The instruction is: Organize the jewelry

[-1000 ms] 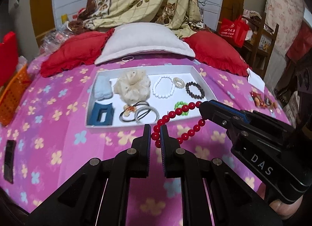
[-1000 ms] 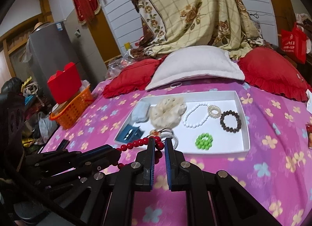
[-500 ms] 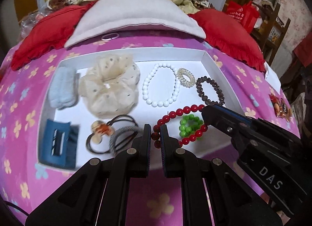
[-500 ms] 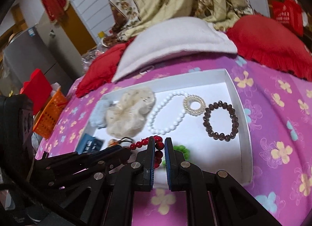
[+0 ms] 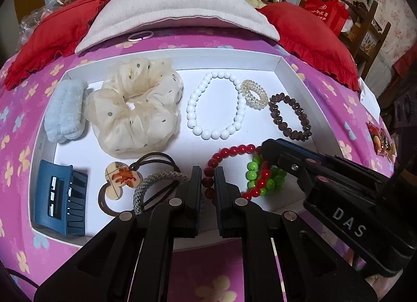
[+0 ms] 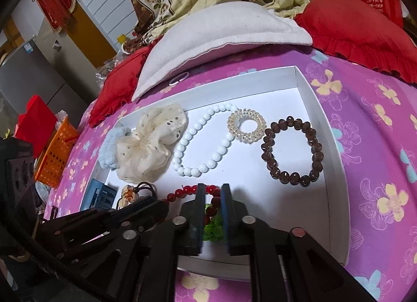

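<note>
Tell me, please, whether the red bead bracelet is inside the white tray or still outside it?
Inside: the red bead bracelet hangs within the white tray, draped over the green bead bracelet, its end pinched by the left gripper.

White tray point(image 5: 294, 72): matt card or paper, smooth. All places below are given from it.
Inside, near edge: red bead bracelet point(image 5: 234, 150), glossy, glass-like; beneath it green beads point(image 5: 251, 174), shiny and translucent.
Inside, far right: brown bracelet point(image 6: 292, 151), faceted, semi-gloss. Beside it a clear coiled hair tie point(image 6: 246, 126), glossy plastic.
Inside, middle: white bead bracelet point(image 5: 216, 105), smooth, pearly sheen.
Inside, left: cream scrunchie point(image 5: 135, 106), sheer dotted cloth; pale blue clip point(image 5: 65, 111), fuzzy plush; dark blue claw clip point(image 5: 58, 192), matt plastic.
Under the tray: pink flowered bedsheet point(image 6: 370, 124), soft cloth. Beyond it: grey pillow point(image 5: 172, 12), matt fabric.
Grippers' fingers point(image 5: 195, 192): black matt plastic, metal rivets.
</note>
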{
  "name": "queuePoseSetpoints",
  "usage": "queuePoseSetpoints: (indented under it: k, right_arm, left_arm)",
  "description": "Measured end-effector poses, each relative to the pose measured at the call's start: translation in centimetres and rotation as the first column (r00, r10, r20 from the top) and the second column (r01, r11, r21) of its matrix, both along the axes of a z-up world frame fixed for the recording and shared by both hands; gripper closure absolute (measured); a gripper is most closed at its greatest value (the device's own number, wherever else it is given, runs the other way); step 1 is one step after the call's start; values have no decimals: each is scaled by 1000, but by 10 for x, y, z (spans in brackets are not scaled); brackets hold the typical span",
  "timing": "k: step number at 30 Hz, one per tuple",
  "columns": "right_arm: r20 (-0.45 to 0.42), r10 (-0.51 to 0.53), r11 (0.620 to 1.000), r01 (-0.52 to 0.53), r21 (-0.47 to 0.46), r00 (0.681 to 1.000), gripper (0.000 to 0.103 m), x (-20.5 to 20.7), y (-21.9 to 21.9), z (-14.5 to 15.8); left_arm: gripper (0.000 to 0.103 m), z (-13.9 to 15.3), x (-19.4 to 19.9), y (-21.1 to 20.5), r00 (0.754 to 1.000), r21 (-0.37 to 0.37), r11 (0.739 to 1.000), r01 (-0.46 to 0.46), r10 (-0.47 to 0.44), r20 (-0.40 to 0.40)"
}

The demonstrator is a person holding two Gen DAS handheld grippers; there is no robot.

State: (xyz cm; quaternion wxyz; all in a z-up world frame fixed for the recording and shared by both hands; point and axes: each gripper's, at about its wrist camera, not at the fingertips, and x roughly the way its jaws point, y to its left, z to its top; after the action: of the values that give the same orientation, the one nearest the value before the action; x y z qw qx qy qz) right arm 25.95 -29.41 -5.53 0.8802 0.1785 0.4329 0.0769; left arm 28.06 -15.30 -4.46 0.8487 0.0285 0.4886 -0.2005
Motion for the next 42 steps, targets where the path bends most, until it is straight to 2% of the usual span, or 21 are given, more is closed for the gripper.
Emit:
queuePoseSetpoints:
  k: [4, 6, 8, 9, 11, 14, 15, 16, 19, 22, 23, 25, 28, 30, 42]
  right_arm:
    - [27, -12, 1000, 12, -12, 1000, 76, -9, -3, 11]
    - [42, -15, 1000, 15, -13, 999, 76, -16, -5, 18]
    - [57, -19, 1000, 20, -22, 998, 75, -29, -5, 26]
    - [63, -20, 999, 22, -26, 998, 73, -35, -4, 29]
    - [71, -23, 999, 25, -30, 997, 72, -49, -2, 34]
    - [80, -26, 999, 29, -31, 996, 71, -70, 1, 39]
    - [83, -28, 999, 31, -33, 996, 69, -78, 3, 41]
    - [87, -30, 999, 33, -35, 996, 69, -87, 5, 43]
    - [107, -32, 998, 37, -46, 994, 65, -113, 14, 49]
    - [125, -29, 997, 38, -70, 992, 64, -136, 24, 56]
    - [130, -27, 996, 37, -77, 991, 63, -143, 28, 58]
    - [140, -23, 995, 37, -93, 990, 61, -158, 35, 63]
    - [150, -16, 993, 33, -109, 989, 60, -175, 45, 68]
    - [152, -8, 992, 27, -120, 988, 60, -185, 52, 71]
    - [172, 10, 980, 25, -199, 985, 59, -226, 82, 81]
  left_arm:
    - [90, 14, -11, 4, 1000, -17, 1000, 5, -5, 28]
    - [85, 25, -22, 8, 998, -26, 1000, 5, -3, 59]
    - [66, 39, -39, 14, 993, -18, 1000, -13, 15, 115]
    - [61, 44, -46, 17, 989, -10, 1000, -27, 28, 145]
    - [45, 59, -69, 26, 967, 22, 997, -78, 71, 245]
    - [33, 77, -101, 38, 915, 50, 987, -149, 119, 385]
    - [33, 84, -116, 43, 886, 58, 982, -181, 137, 443]
    - [32, 88, -122, 46, 871, 63, 978, -197, 144, 470]
    - [20, 107, -156, 60, 801, 60, 964, -258, 179, 571]
    - [16, 122, -180, 74, 747, 25, 954, -297, 216, 629]
    - [9, 128, -190, 79, 725, 13, 949, -314, 230, 649]
    - [0, 139, -207, 89, 689, -18, 941, -339, 261, 676]
    - [0, 150, -232, 102, 641, -69, 928, -366, 305, 705]
    - [0, 155, -242, 108, 641, -85, 931, -355, 309, 702]
    - [0, 149, -286, 133, 712, -94, 936, -339, 321, 624]
